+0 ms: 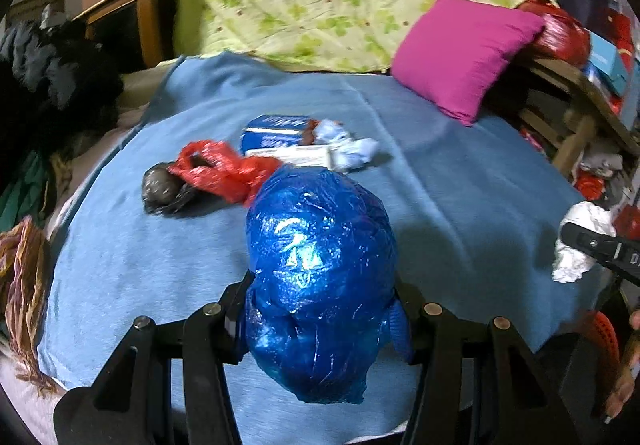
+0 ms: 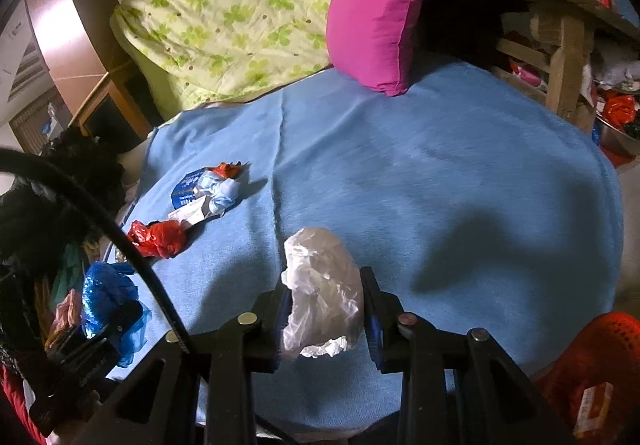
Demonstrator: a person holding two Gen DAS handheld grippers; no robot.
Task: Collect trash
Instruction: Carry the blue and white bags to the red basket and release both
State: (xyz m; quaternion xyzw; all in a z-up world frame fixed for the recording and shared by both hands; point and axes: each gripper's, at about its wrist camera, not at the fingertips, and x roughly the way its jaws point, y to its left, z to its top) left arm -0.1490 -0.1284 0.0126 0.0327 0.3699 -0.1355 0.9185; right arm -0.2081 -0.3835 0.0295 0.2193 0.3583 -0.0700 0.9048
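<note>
Left wrist view shows the left hand-held gripper (image 1: 320,309) clamped on a crumpled blue plastic bag bundle (image 1: 316,265), lifted above the blue blanket-covered bed (image 1: 460,185). The right hand-held gripper (image 2: 326,309) is clamped on a scrunched white plastic bag (image 2: 320,285), also clear of the blanket. Both bundles look light, soft and springy; thin film is slippery and may squeeze out or unfurl, so a hold across the thick middle seems safest.

More trash lies on the blanket: a crumpled red plastic bag (image 1: 220,169) touching a dark grey wadded bag (image 1: 160,189), and just behind them a blue and white carton (image 1: 276,137) beside a pale blue crumpled wrapper (image 1: 344,145). The carton should be stiffer, best taken across its narrow sides.

The blanket's right half is bare, giving open room. A magenta cushion (image 1: 464,53) and a wooden shelf frame (image 2: 560,57) crowd the far right edge; dark clothing (image 1: 52,85) borders the left.
</note>
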